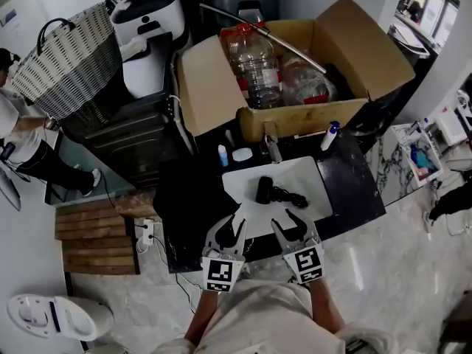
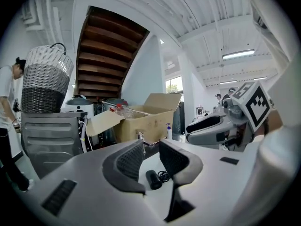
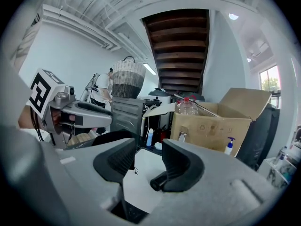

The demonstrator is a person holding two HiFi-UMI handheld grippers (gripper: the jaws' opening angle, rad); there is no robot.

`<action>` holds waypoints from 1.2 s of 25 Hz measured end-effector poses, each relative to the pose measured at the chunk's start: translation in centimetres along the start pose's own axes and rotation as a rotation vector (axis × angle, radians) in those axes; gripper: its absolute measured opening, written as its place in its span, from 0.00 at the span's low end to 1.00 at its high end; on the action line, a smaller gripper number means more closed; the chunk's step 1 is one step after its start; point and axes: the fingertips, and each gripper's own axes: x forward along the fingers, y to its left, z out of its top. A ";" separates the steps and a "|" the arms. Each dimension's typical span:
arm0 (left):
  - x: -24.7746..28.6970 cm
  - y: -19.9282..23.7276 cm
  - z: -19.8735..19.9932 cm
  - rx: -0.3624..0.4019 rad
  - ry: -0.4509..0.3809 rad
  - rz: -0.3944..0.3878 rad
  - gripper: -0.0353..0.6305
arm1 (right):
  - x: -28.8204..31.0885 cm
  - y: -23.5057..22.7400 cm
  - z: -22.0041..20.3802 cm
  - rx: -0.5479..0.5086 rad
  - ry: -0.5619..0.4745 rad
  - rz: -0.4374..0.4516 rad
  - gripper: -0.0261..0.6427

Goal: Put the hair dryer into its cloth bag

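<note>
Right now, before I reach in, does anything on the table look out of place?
Nothing spilled or damaged. The hair dryer lies on the white cloth, its cord bunched loosely beside it. Behind, a metal rod pokes slantwise out of the open cardboard box.

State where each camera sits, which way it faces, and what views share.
Head view: on the person's head, looking steeply down at the hair dryer on white cloth; left tool, right tool and forearms show.
Left gripper view: on the left tool, looking forward between its jaws toward the cardboard box; right tool shows at right.
Right gripper view: on the right tool, facing likewise; left tool shows at left.
All three share the hair dryer and box.
</note>
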 end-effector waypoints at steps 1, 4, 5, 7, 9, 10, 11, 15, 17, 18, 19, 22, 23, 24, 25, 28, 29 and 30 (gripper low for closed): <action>0.4 0.4 0.0 0.000 0.000 -0.007 0.21 | 0.5 -0.2 0.1 0.000 0.000 -0.005 0.31; 1.5 1.4 0.0 0.001 0.002 -0.028 0.21 | 1.8 -0.7 0.5 0.005 -0.005 -0.019 0.31; 1.9 1.8 0.0 0.001 0.003 -0.036 0.21 | 2.2 -0.9 0.7 0.007 -0.006 -0.025 0.31; 2.8 2.3 0.0 0.000 0.004 -0.055 0.21 | 2.8 -1.2 0.8 0.008 -0.004 -0.036 0.31; 3.6 2.6 -0.1 -0.002 0.006 -0.075 0.21 | 3.1 -1.5 0.6 0.003 0.003 -0.048 0.31; 4.0 2.6 -0.2 -0.003 0.007 -0.086 0.21 | 3.2 -1.7 0.4 0.002 0.010 -0.054 0.31; 4.4 2.5 -0.2 -0.005 0.008 -0.098 0.21 | 3.2 -1.9 0.3 0.001 0.017 -0.062 0.31; 6.0 2.1 -0.6 -0.010 0.017 -0.143 0.21 | 3.5 -3.2 -0.4 0.003 0.046 -0.097 0.31; 6.8 1.8 -0.7 -0.014 0.024 -0.159 0.21 | 3.6 -3.9 -0.7 0.006 0.057 -0.109 0.31; 7.2 1.6 -0.8 -0.017 0.028 -0.164 0.21 | 3.6 -4.3 -0.9 0.007 0.062 -0.112 0.31; 7.6 1.3 -0.8 -0.018 0.032 -0.167 0.21 | 3.6 -4.7 -1.1 0.009 0.068 -0.113 0.31; 8.8 0.8 -0.9 -0.018 0.044 -0.165 0.21 | 3.7 -6.2 -1.7 0.012 0.081 -0.109 0.31; 9.2 0.7 -0.9 -0.018 0.045 -0.163 0.21 | 3.8 -6.7 -1.9 0.013 0.084 -0.107 0.31; 9.7 0.5 -1.0 -0.018 0.049 -0.158 0.21 | 3.9 -7.2 -2.1 0.015 0.088 -0.103 0.31; 10.0 0.4 -1.3 -0.020 0.055 -0.151 0.21 | 4.0 -7.6 -2.5 0.018 0.094 -0.095 0.31; 10.5 0.3 -2.6 -0.036 0.093 -0.113 0.21 | 4.6 -8.1 -3.7 0.022 0.117 -0.048 0.31; 10.6 0.3 -3.1 -0.040 0.106 -0.100 0.21 | 4.8 -8.2 -4.1 0.021 0.121 -0.031 0.31; 10.7 0.2 -3.5 -0.044 0.119 -0.088 0.21 | 5.0 -8.3 -4.4 0.019 0.125 -0.016 0.31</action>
